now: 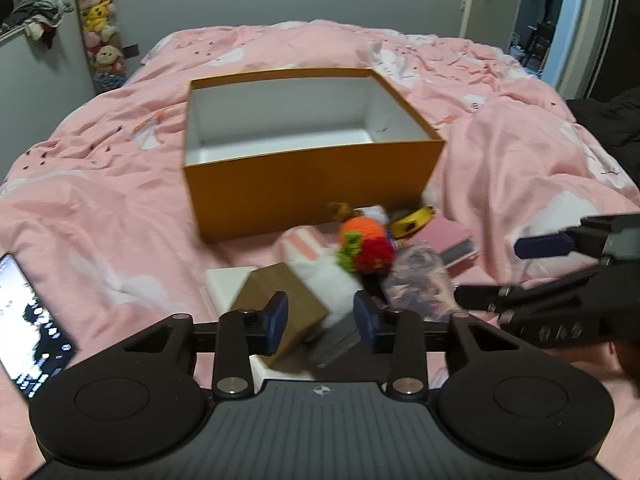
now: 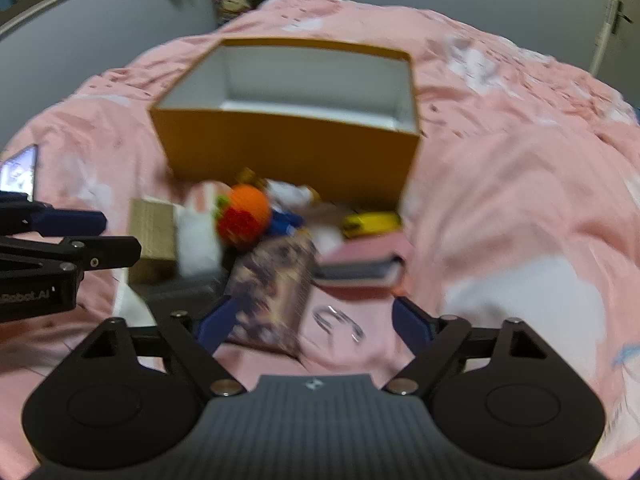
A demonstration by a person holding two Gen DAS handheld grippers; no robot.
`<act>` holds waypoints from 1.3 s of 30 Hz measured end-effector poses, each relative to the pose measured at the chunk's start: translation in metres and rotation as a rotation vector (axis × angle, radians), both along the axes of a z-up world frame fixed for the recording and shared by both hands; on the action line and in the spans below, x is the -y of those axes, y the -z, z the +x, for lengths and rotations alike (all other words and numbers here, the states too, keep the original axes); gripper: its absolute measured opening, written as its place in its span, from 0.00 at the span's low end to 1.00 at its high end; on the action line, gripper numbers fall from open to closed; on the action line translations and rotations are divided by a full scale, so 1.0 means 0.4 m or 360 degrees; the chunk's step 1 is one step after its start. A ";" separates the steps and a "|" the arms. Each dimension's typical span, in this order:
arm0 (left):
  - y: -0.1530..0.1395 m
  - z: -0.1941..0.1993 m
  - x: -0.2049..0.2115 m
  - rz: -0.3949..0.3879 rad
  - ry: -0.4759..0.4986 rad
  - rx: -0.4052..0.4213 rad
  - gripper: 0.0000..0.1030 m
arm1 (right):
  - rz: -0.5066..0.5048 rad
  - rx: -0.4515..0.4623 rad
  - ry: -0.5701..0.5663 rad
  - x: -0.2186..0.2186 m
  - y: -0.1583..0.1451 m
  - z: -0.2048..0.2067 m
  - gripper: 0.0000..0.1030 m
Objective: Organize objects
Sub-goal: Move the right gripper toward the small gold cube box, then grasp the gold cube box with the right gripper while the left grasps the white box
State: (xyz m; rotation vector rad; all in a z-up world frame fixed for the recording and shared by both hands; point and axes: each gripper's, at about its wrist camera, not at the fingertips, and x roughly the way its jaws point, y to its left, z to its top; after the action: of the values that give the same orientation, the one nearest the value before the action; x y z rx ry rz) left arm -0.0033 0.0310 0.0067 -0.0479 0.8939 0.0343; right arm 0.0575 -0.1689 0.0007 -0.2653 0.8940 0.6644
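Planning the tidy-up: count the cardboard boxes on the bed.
2: the big orange box mid-bed, open and empty; a small brown box in the pile before it. Others may hide in the pile.

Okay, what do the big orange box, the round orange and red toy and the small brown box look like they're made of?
The orange box looks like rigid paperboard: matte orange outside, plain white inside, crisp straight edges. The round toy looks crocheted from yarn, with a bumpy knitted texture in orange, red and green. The small brown box seems to be plain kraft cardboard, dull and unprinted, though blur leaves that uncertain.
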 end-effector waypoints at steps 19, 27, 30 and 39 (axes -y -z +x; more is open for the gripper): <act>0.090 0.030 -0.182 -0.0203 -0.0261 -0.0236 0.29 | 0.0115 -0.0462 -0.0484 -0.292 0.053 0.092 0.46; 0.120 0.049 -0.199 -0.0255 -0.0250 -0.0317 0.29 | 0.0149 -0.0678 -0.0441 -0.336 0.111 0.143 0.47; 0.127 0.056 -0.198 -0.0261 -0.0248 -0.0343 0.30 | 0.0163 -0.0672 -0.0437 -0.334 0.111 0.147 0.45; 0.155 0.098 -0.219 -0.0393 -0.0350 -0.0406 0.45 | 0.0285 -0.0456 -0.0370 -0.248 0.020 0.158 0.45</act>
State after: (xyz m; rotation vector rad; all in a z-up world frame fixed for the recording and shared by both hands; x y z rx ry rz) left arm 0.0357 0.1185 -0.0552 -0.3790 1.1413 0.1376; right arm 0.1206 -0.0695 -0.0073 -0.1151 1.0789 1.0108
